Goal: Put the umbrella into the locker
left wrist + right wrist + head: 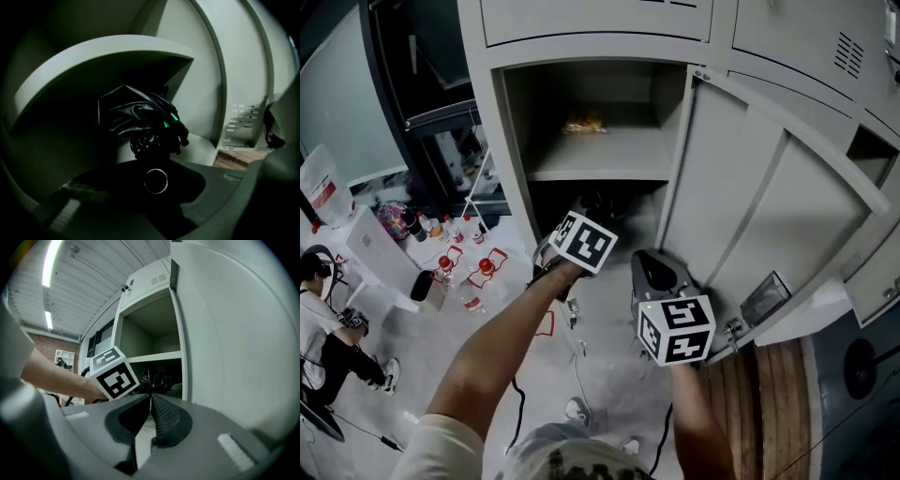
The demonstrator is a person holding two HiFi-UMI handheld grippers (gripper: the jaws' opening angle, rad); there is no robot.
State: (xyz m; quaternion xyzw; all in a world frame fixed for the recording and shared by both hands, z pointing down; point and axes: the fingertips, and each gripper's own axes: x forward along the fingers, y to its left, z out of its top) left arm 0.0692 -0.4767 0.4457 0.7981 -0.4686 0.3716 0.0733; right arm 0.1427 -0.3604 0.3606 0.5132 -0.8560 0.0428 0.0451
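While the locker [501,141] stands with its door [750,187] swung wide to the right, the left claw [154,164] reaches into the lower compartment, under the shelf [600,155]. Left gripper view: the black umbrella [136,117], folded, its fabric crumpled and showing small green accents, lies inside that lower compartment below the shelf edge. Its dark knurled handle end points back at the camera and runs down between the left claw's jaws. The jaws stand partly closed on it, so the left claw reads as gripping the umbrella by its handle. A bright ring [155,181] shows at the near end of the handle. Detail in that area is very dark. Right claw [150,397]: jaw tips meet, nothing between them, closed and empty. It is held just outside the locker, near the inner face of the door, pointing roughly level toward the opening. Its view shows the left gripper's marker cube [112,373] and the forearm behind it at the compartment mouth. Head view: a small yellowish item [584,123] sits at the back of the upper shelf, well apart from the umbrella. Off to the left, bottles [478,267] stand on the floor and a seated person [319,328] is at the frame edge.
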